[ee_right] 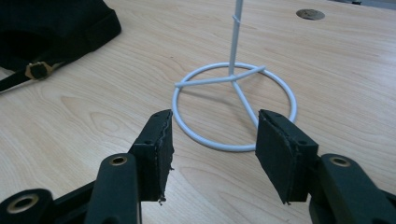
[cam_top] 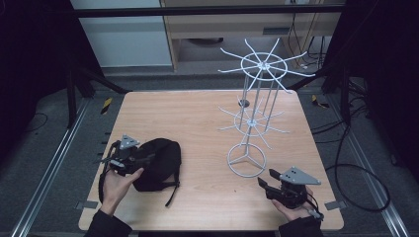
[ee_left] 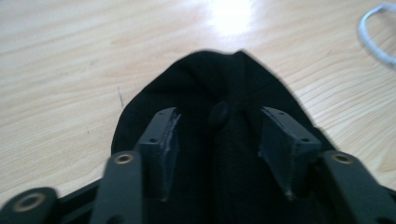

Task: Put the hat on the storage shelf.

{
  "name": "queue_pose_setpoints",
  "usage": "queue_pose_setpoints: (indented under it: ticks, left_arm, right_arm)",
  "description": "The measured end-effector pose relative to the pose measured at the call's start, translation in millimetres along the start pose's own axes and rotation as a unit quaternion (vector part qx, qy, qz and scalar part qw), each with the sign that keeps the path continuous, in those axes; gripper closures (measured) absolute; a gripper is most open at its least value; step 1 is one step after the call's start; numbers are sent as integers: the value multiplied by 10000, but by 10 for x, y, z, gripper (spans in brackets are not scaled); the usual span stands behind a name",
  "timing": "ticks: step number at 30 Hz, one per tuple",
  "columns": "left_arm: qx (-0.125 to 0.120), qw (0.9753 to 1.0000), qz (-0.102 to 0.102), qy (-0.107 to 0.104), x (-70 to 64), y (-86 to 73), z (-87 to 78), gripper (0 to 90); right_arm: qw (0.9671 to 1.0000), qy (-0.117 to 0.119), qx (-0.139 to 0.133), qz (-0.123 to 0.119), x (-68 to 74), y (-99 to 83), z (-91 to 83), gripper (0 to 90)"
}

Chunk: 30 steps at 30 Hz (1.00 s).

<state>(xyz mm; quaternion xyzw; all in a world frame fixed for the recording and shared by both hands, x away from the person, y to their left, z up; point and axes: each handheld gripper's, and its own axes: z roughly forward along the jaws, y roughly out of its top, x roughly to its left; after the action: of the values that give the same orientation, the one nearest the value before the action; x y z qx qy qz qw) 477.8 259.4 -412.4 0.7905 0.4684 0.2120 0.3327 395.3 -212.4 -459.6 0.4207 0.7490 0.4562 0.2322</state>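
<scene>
A black cap (cam_top: 159, 161) lies on the wooden table (cam_top: 197, 118) at the front left, its strap with a brass buckle (ee_right: 38, 70) trailing toward the front. My left gripper (cam_top: 143, 160) is open right over the cap (ee_left: 219, 140), one jaw on each side of the crown button (ee_left: 218, 113). A white wire rack (cam_top: 257, 106) with two tiers of spokes stands at the right on a ring base (ee_right: 233, 107). At the front right my right gripper (cam_top: 267, 180) stays open and holds nothing, pointing at that base.
A small round hole (cam_top: 243, 102) shows in the table behind the rack. Cables lie on the floor to the right of the table. Metal rails run along both sides. The table's middle and far left are bare wood.
</scene>
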Motion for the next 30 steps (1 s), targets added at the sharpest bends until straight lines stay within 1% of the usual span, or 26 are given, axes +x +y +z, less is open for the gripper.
queue_pose_setpoints:
  ticks: [1, 2, 3, 4, 5, 6, 7, 8, 9, 10, 11, 13, 14, 15, 17, 18, 20, 21, 22, 23, 24, 25, 26, 27, 30]
  left_arm:
    - [0, 10000, 0, 0, 0, 0, 0, 487]
    - [83, 9999, -52, -72, 15, -19, 63, 496]
    - [83, 9999, -52, -72, 15, -19, 63, 512]
    - [188, 9996, -134, -142, 30, -46, 118, 529]
    - [188, 9996, -134, -142, 30, -46, 118, 540]
    - [273, 9993, -176, -198, 45, -72, 172, 560]
    - [273, 9993, -176, -198, 45, -72, 172, 578]
    - [325, 9990, -184, -242, 56, -83, 189, 600]
    - [348, 9985, -249, -340, 64, -105, 215, 627]
    - [348, 9985, -249, -340, 64, -105, 215, 650]
    - [369, 9984, -252, -342, 64, -113, 224, 650]
    - [355, 9985, -260, -320, 67, -124, 223, 712]
    - [274, 9989, -267, -261, 68, -132, 205, 776]
    - [274, 9989, -267, -261, 68, -132, 205, 784]
    - [144, 9992, -290, -230, 84, -142, 147, 796]
    - [144, 9992, -290, -230, 84, -142, 147, 799]
    - [30, 9994, -295, -185, 95, -145, 92, 802]
    - [-85, 9995, -266, -162, 102, -145, 25, 805]
    - [-168, 9993, -278, -185, 101, -144, -8, 807]
    - [-168, 9993, -278, -185, 101, -144, -8, 807]
    - [-240, 9992, -256, -195, 98, -142, -46, 807]
    - [-334, 9990, -232, -199, 89, -136, -94, 809]
    - [-413, 9986, -243, -215, 80, -132, -122, 809]
    - [-529, 9980, -238, -240, 66, -121, -178, 810]
    - [-844, 9958, -176, -316, 18, -87, -318, 813]
  right_arm:
    - [10000, 0, 0, 0, 0, 0, 0, 464]
    - [10000, -21, 29, 45, -27, -8, -3, 464]
    - [10000, -36, 33, 45, -34, -11, -2, 464]
    - [10000, -51, 43, 54, -43, -16, 0, 464]
    - [9999, -54, 61, 61, -53, -20, 2, 465]
    - [9999, -66, 74, 76, -58, -25, 6, 464]
    - [9999, -68, 97, 82, -64, -29, 9, 465]
    - [9999, -84, 107, 75, -73, -33, 14, 465]
    - [9999, -91, 121, 81, -79, -37, 17, 464]
    - [9999, -91, 121, 81, -79, -37, 17, 464]
    - [9998, -99, 140, 99, -83, -40, 21, 465]
    - [9998, -116, 162, 97, -95, -49, 34, 465]
    - [9997, -122, 192, 100, -102, -60, 49, 466]
    - [9997, -125, 201, 113, -105, -66, 55, 467]
    - [9996, -112, 211, 143, -111, -77, 60, 467]
    - [9996, -112, 211, 143, -111, -77, 60, 467]
    - [9996, -114, 213, 139, -120, -82, 58, 466]
    - [9996, -134, 208, 137, -128, -85, 58, 466]
    - [9995, -142, 208, 168, -129, -87, 57, 466]
    - [9995, -142, 208, 168, -129, -87, 57, 466]
    - [9995, -153, 212, 179, -133, -89, 55, 465]
    - [9994, -153, 186, 230, -141, -90, 47, 464]
    - [9994, -153, 186, 230, -141, -90, 47, 464]
    - [9995, -180, 174, 195, -152, -93, 48, 463]
    - [9994, -223, 152, 234, -176, -101, 40, 462]
